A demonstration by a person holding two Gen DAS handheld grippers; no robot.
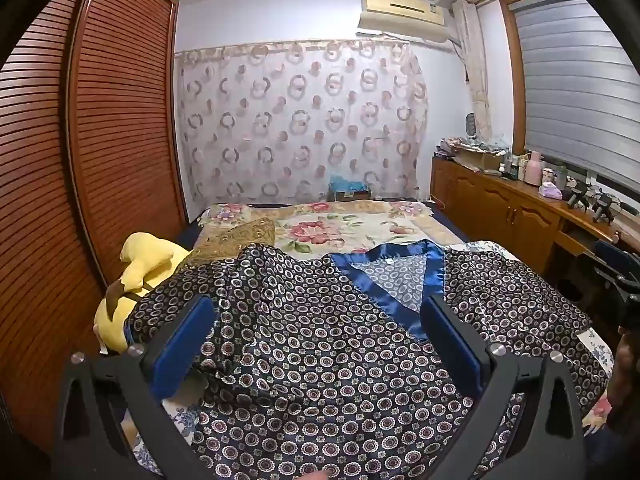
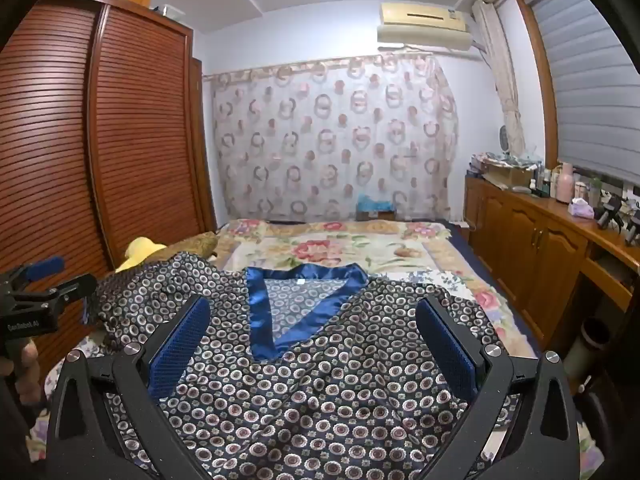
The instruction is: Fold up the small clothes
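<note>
A dark satin top (image 1: 312, 344) with a ring print and a blue V-neck collar (image 1: 404, 280) lies spread on the bed, collar away from me. My left gripper (image 1: 320, 312) is open and empty, hovering over the top's left half. My right gripper (image 2: 316, 320) is open and empty over the top (image 2: 320, 392), its fingers on either side of the collar (image 2: 296, 308). The left gripper also shows at the left edge of the right wrist view (image 2: 36, 284). The right gripper shows at the right edge of the left wrist view (image 1: 620, 276).
The bed (image 1: 352, 224) has a floral cover. A yellow plush toy (image 1: 136, 272) and a gold cushion (image 1: 236, 240) lie at its left. A louvred wardrobe (image 1: 80, 160) stands left, a wooden cabinet (image 2: 540, 248) with bottles right, a curtain (image 2: 332, 140) behind.
</note>
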